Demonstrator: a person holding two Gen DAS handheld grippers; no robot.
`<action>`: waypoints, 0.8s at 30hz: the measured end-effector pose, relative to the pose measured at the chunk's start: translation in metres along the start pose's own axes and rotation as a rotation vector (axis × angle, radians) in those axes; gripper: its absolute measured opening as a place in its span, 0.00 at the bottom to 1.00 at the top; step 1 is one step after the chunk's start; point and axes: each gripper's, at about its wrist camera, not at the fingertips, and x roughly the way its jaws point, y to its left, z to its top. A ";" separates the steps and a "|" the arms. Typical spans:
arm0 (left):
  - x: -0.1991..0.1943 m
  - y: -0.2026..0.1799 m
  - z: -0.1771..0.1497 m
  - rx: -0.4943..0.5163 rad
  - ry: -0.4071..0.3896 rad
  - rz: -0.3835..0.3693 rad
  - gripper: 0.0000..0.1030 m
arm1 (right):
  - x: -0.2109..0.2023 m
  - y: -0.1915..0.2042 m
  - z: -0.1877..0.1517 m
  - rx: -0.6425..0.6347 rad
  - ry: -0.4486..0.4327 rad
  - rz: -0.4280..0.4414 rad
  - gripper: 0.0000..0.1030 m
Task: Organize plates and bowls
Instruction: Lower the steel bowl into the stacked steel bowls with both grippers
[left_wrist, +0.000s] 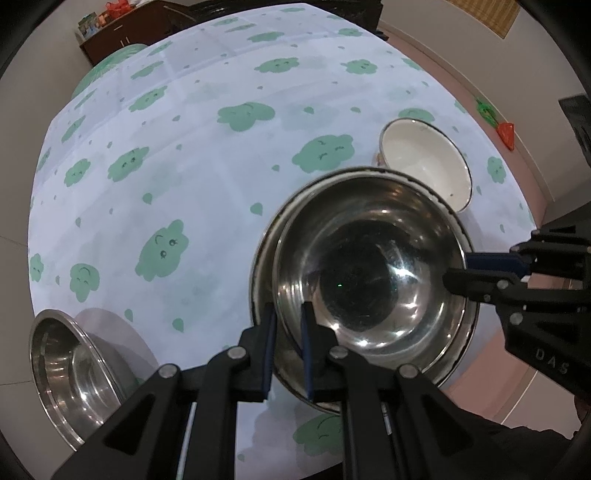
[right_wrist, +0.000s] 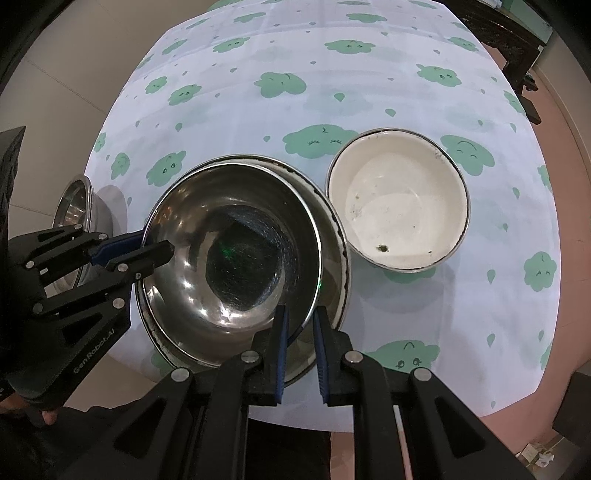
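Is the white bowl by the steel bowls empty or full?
Nearly empty: the white bowl sits upright, its bare inside showing only a few dark specks and a small crumb near the front wall.

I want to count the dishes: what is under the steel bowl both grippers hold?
Under the steel bowl only the rim of a wider dish shows, dark-edged. Its middle and whether the two touch are hidden.

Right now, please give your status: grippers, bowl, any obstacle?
Left hand-held gripper and right hand-held gripper both shut on steel bowl rim, opposite sides. Bowl nested in larger steel dish. White enamel bowl close beside.
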 end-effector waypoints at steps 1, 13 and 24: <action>0.000 0.000 0.000 0.000 0.000 0.000 0.09 | 0.000 0.000 0.001 0.000 0.001 0.000 0.15; 0.001 0.000 0.000 -0.005 0.003 -0.002 0.09 | 0.004 0.003 0.005 -0.023 0.018 -0.024 0.15; 0.002 0.002 0.001 -0.011 0.010 -0.013 0.10 | 0.003 0.004 0.005 -0.017 0.022 -0.023 0.17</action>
